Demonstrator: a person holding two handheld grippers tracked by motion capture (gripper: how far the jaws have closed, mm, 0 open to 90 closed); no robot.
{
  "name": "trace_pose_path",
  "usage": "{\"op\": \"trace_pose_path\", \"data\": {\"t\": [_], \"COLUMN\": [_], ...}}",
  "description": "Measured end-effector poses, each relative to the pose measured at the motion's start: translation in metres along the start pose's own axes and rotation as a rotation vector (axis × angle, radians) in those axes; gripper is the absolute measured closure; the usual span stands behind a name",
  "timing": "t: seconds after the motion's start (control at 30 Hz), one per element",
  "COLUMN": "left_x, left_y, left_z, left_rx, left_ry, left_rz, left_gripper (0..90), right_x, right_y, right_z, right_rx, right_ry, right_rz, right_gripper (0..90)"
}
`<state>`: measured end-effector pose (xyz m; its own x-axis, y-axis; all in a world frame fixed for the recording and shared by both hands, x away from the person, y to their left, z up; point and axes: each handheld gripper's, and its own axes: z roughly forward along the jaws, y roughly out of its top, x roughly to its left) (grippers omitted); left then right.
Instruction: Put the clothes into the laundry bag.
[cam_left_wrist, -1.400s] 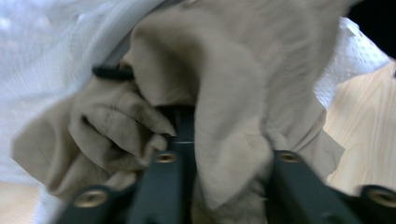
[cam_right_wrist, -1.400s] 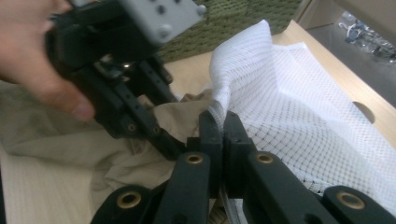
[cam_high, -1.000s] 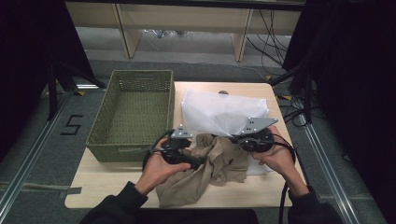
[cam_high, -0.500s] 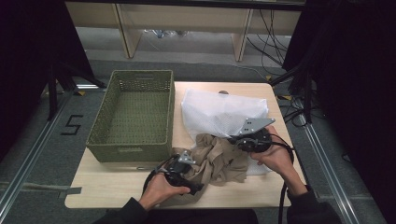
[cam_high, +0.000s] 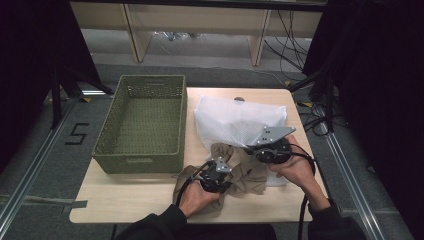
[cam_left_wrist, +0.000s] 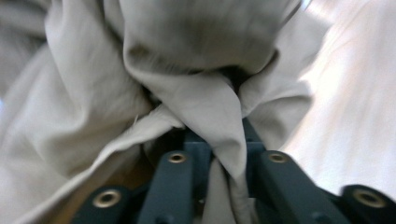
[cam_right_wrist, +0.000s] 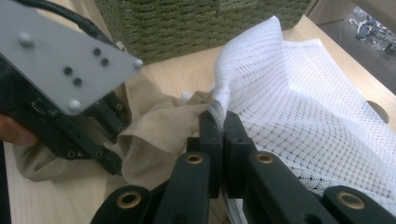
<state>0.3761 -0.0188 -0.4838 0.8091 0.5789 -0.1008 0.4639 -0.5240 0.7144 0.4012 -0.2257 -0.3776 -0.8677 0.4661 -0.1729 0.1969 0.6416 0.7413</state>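
Pinching cloth and mesh bag at the table's near edge.
Left gripper (cam_high: 216, 176) just closing, clamping a fold of beige cloth (cam_high: 242, 172), pads buried under fabric; right gripper (cam_right_wrist: 223, 135) clamping tight on the white mesh bag (cam_high: 239, 120) rim, cloth partly tucked inside, beside the green basket (cam_high: 142, 122).

High view looks down the table (cam_high: 150, 200); both gripper views sit close, sharing the tan cloth (cam_left_wrist: 84, 102).
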Motion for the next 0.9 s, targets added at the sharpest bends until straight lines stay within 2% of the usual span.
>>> {"op": "trace_pose_path", "data": {"t": [0.03, 0.07, 0.13, 0.17, 0.2, 0.23, 0.27, 0.37, 0.43, 0.47, 0.5, 0.53, 0.57, 0.6, 0.63, 0.7, 0.73, 0.77, 0.8, 0.83, 0.9], "left_x": [0.000, 0.001, 0.001, 0.003, 0.000, -0.002, -0.003, -0.006, -0.003, -0.001, 0.005, 0.005, 0.004, 0.002, 0.001, -0.001, -0.003, -0.003, -0.004, -0.002, 0.001], "left_y": [0.007, 0.014, 0.030, 0.037, 0.043, 0.047, 0.050, 0.052, 0.049, 0.048, 0.044, 0.041, 0.038, 0.036, 0.033, 0.033, 0.032, 0.031, 0.029, 0.027, 0.022], "left_z": [-0.005, -0.010, -0.018, -0.022, -0.023, -0.024, -0.022, 0.001, 0.020, 0.028, 0.031, 0.036, 0.040, 0.038, 0.036, 0.026, 0.018, 0.008, -0.001, -0.012, -0.031], "left_rx": [-0.027, -0.050, -0.125, -0.140, -0.179, -0.190, -0.201, -0.221, -0.219, -0.203, -0.148, -0.128, -0.146, -0.139, -0.126, -0.092, -0.093, -0.087, -0.103, -0.106, -0.133], "left_ry": [-0.011, -0.018, -0.037, -0.060, -0.068, -0.073, -0.074, -0.089, -0.054, -0.015, -0.012, -0.037, -0.050, -0.073, -0.066, -0.100, -0.085, -0.070, -0.056, -0.040, 0.010], "left_rz": [0.003, -0.012, -0.064, -0.063, -0.099, -0.094, -0.094, -0.148, -0.169, -0.151, -0.090, -0.110, -0.148, -0.142, -0.119, -0.114, -0.120, -0.097, -0.090, -0.057, -0.019], "left_gripper": [83.2, 83.6, 84.1, 84.1, 84.0, 83.7, 83.1, 81.5, 80.0, 78.8, 76.3, 72.1, 65.7, 59.7, 54.9, 39.8, 33.5, 28.5, 23.8, 22.2, 18.4], "right_x": [-0.001, -0.001, -0.002, -0.003, -0.004, -0.005, -0.006, -0.008, -0.007, -0.006, -0.005, -0.005, -0.005, -0.005, -0.006, -0.007, -0.007, -0.007, -0.006, -0.006, -0.006], "right_y": [0.001, 0.003, 0.006, 0.008, 0.009, 0.011, 0.011, 0.011, 0.010, 0.009, 0.008, 0.007, 0.006, 0.004, 0.004, 0.003, 0.003, 0.002, 0.002, 0.002, 0.002], "right_z": [-0.002, -0.004, -0.010, -0.014, -0.017, -0.021, -0.024, -0.028, -0.026, -0.025, -0.024, -0.022, -0.021, -0.020, -0.020, -0.017, -0.017, -0.016, -0.016, -0.016, -0.015], "right_rx": [-0.009, -0.014, -0.031, -0.039, -0.046, -0.057, -0.066, -0.073, -0.061, -0.057, -0.054, -0.048, -0.042, -0.039, -0.040, -0.037, -0.036, -0.034, -0.032, -0.031, -0.029], "right_ry": [-0.001, -0.006, -0.018, -0.023, -0.032, -0.045, -0.052, -0.055, -0.054, -0.051, -0.050, -0.048, -0.046, -0.040, -0.044, -0.029, -0.030, -0.028, -0.027, -0.027, -0.023], "right_rz": [-0.006, -0.009, -0.007, -0.013, -0.004, -0.005, -0.004, 0.005, 0.012, 0.006, 0.010, 0.015, 0.012, 0.022, 0.011, 0.017, 0.014, 0.015, 0.015, 0.015, 0.017], "right_gripper": [89.7, 89.7, 89.7, 89.7, 89.7, 89.7, 89.7, 89.8, 89.7, 89.7, 89.7, 89.7, 89.7, 89.7, 89.7, 89.8, 89.7, 89.7, 89.7, 89.7, 89.7]}}
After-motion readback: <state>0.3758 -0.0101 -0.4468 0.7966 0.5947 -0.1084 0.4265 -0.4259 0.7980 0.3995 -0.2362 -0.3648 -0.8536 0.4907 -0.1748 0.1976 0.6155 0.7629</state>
